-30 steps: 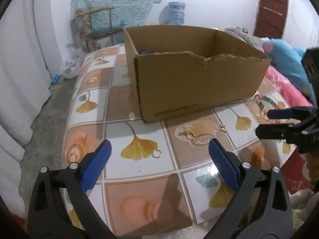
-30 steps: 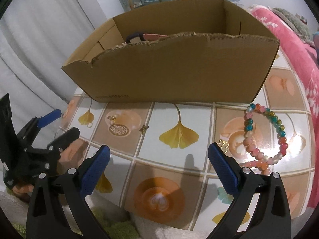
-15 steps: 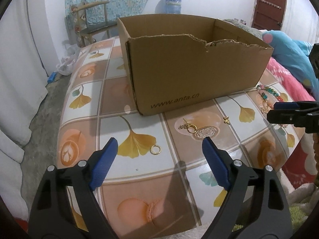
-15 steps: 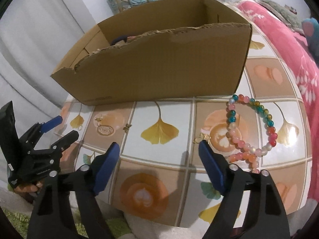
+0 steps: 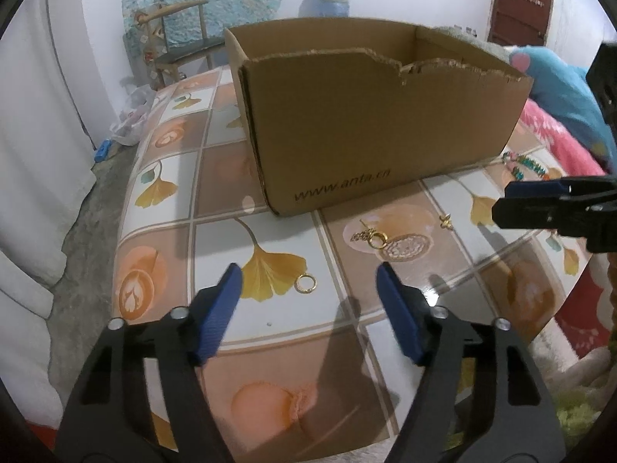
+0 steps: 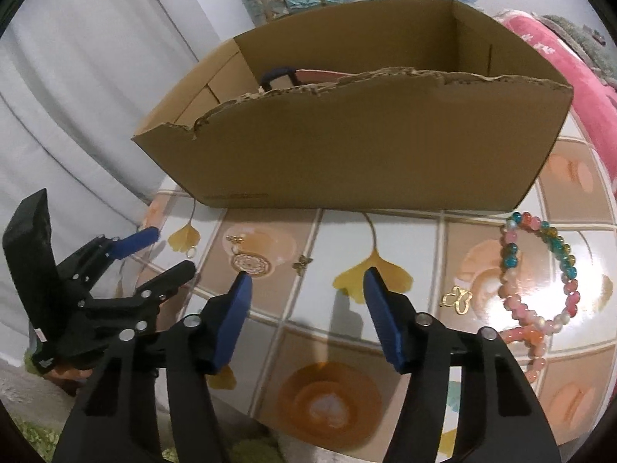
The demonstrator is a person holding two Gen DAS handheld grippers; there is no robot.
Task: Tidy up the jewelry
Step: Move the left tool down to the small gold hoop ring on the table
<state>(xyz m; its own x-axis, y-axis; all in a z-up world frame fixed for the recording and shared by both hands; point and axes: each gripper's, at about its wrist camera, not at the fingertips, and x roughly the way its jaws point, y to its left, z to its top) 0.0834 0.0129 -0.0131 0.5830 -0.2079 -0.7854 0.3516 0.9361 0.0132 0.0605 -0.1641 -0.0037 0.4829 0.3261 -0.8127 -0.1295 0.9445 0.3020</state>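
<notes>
A gold ring lies on the tiled table just ahead of my left gripper, which is open and empty above it. Gold earrings and a small gold stud lie further right, before the cardboard box. My right gripper is open and empty over the table's front. A gold butterfly charm and beaded bracelets lie to its right. The gold stud sits just ahead of it.
The open cardboard box holds a dark-handled item. The table edge drops to the floor at left. A chair stands behind. Pink bedding lies at right.
Both grippers have narrowed their opening and moved forward and lower toward the table. The left one now sits right behind the gold ring.
</notes>
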